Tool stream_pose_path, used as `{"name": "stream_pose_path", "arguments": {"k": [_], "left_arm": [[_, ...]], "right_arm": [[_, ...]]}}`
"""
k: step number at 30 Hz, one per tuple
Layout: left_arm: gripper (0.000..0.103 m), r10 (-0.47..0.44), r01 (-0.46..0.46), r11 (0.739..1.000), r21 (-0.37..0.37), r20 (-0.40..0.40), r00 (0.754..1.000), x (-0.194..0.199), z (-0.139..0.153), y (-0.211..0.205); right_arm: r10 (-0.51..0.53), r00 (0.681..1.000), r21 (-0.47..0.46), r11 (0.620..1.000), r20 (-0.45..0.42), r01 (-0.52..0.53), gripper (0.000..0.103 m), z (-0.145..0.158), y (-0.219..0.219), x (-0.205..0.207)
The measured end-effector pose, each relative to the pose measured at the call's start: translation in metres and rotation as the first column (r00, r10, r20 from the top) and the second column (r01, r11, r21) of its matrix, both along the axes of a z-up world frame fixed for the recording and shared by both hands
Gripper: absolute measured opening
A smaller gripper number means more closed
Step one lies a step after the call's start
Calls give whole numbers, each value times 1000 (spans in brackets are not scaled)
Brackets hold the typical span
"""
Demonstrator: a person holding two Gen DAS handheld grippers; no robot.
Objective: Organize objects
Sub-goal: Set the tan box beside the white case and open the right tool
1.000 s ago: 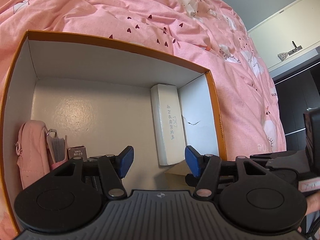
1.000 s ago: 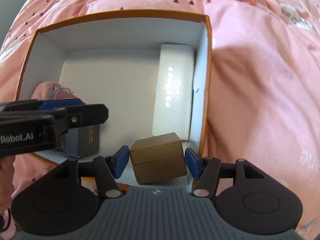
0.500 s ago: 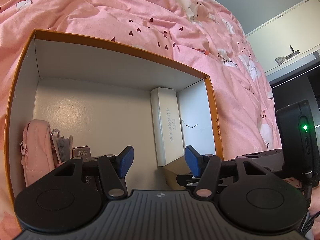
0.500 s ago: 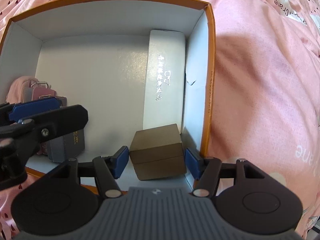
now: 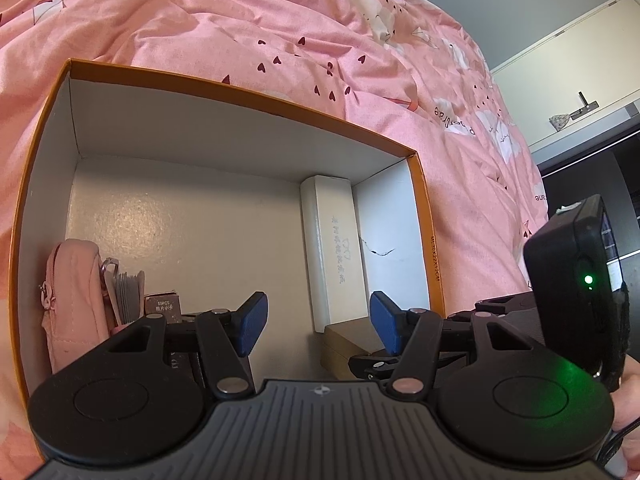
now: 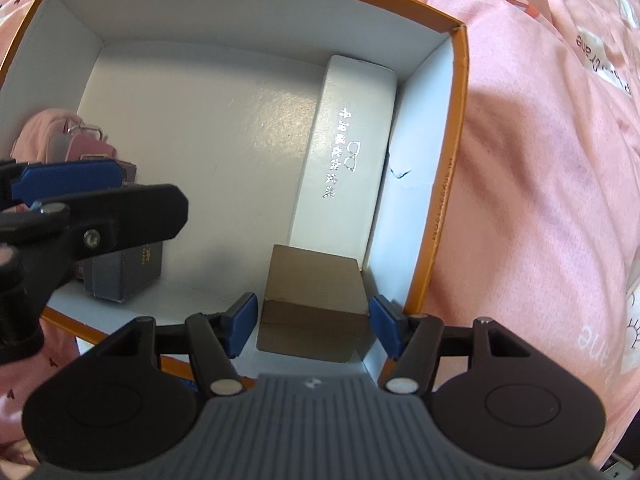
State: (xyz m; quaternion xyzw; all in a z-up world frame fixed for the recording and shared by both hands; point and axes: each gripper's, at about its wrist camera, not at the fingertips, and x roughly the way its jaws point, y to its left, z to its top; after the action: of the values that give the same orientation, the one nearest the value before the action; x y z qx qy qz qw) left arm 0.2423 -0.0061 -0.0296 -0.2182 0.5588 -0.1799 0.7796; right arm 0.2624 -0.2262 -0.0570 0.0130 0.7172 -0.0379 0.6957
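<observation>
Brown box (image 6: 314,304) sits in near right corner of orange carton (image 6: 460,128), touching white glasses case (image 6: 348,152). Right gripper (image 6: 312,318) straddles it, pads apart, not pressing. Left gripper (image 5: 316,320) open, empty, above carton.

In the left wrist view, lower middle, the brown box (image 5: 352,344) is mostly hidden behind the gripper's fingers. At lower left, the small dark box (image 5: 162,305) has print too small to read. The white case's (image 6: 344,152) lettering is illegible.
</observation>
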Motion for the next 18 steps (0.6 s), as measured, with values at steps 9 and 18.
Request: {"name": "stream_pose_path", "arguments": {"k": [9, 18], "left_arm": [[66, 8, -8, 1000, 0, 6, 1000, 1, 0, 5], [66, 36, -36, 999, 10, 19, 999, 12, 2, 14]], "right_arm": [[138, 990, 20, 990, -41, -137, 63, 0, 8, 13], [101, 995, 63, 993, 11, -102, 31, -2, -2, 28]]}}
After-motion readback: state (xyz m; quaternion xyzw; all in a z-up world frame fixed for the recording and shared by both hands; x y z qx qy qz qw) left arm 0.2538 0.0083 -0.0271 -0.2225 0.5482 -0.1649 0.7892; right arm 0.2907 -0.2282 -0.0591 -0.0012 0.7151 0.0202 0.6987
